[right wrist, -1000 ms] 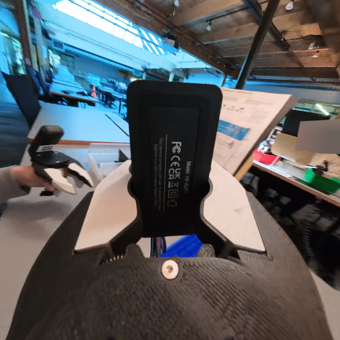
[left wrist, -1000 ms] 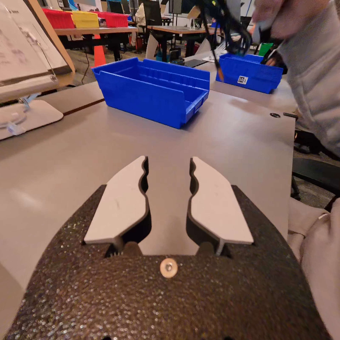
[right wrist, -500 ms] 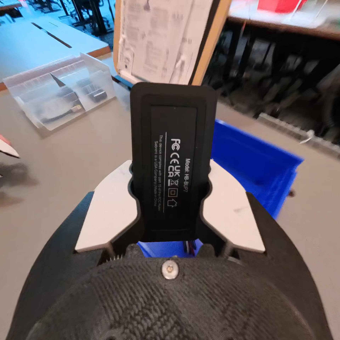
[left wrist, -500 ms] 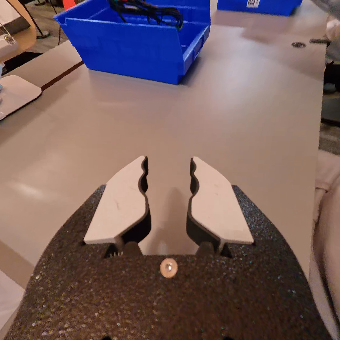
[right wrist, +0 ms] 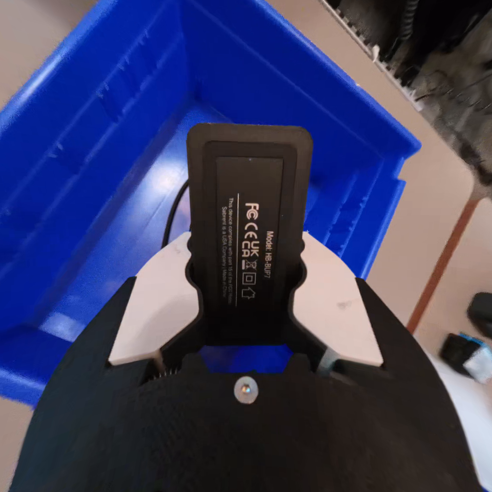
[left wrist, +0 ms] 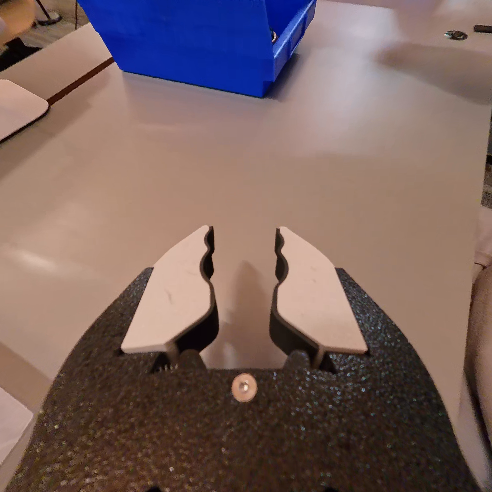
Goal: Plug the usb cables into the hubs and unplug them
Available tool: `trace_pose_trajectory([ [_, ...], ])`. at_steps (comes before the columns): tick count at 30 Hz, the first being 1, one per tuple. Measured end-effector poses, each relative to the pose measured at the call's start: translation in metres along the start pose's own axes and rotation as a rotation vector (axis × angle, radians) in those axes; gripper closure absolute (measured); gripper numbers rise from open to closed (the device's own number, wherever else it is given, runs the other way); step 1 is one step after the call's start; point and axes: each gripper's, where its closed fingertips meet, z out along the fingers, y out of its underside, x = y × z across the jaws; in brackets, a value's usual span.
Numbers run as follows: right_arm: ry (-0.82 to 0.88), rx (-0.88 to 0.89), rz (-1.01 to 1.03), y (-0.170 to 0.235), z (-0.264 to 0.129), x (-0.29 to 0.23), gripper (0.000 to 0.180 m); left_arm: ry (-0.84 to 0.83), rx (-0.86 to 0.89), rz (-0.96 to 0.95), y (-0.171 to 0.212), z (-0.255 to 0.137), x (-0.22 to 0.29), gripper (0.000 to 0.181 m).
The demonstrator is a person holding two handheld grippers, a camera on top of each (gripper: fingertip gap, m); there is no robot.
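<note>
My right gripper (right wrist: 246,237) is shut on a flat black USB hub (right wrist: 249,202), its printed underside facing the camera. It holds the hub above the inside of a blue bin (right wrist: 93,133). A thin black cable (right wrist: 170,213) curves down from the hub's left side into the bin. My left gripper (left wrist: 244,231) is open and empty, low over the bare grey table (left wrist: 239,149). The same blue bin (left wrist: 202,40) stands ahead of it at the far side of the table. The bin's contents are hidden in the left wrist view.
A white stand base (left wrist: 18,111) lies at the table's left edge beside a dark seam (left wrist: 80,80). A metal grommet (left wrist: 455,34) sits at the far right. Small dark objects (right wrist: 468,354) lie on a white surface to the right of the bin.
My right gripper has swung down with the hub, from pointing up at the ceiling to over the blue bin. My left gripper has tilted down and moved nearer the bin, still open.
</note>
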Motion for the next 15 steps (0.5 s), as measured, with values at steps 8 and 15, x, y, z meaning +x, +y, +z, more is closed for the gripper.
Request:
trace_pose_trajectory([
  [8, 0.094, -0.044, -0.061, -0.003, 0.022, 0.010, 0.106, 0.006, -0.023, -0.013, 0.004, 0.006, 0.004, 0.136],
  [15, 0.056, 0.177, 0.021, -0.022, -0.022, 0.013, 0.107, -0.062, -0.023, -0.040, 0.010, -0.015, -0.015, 0.135],
])
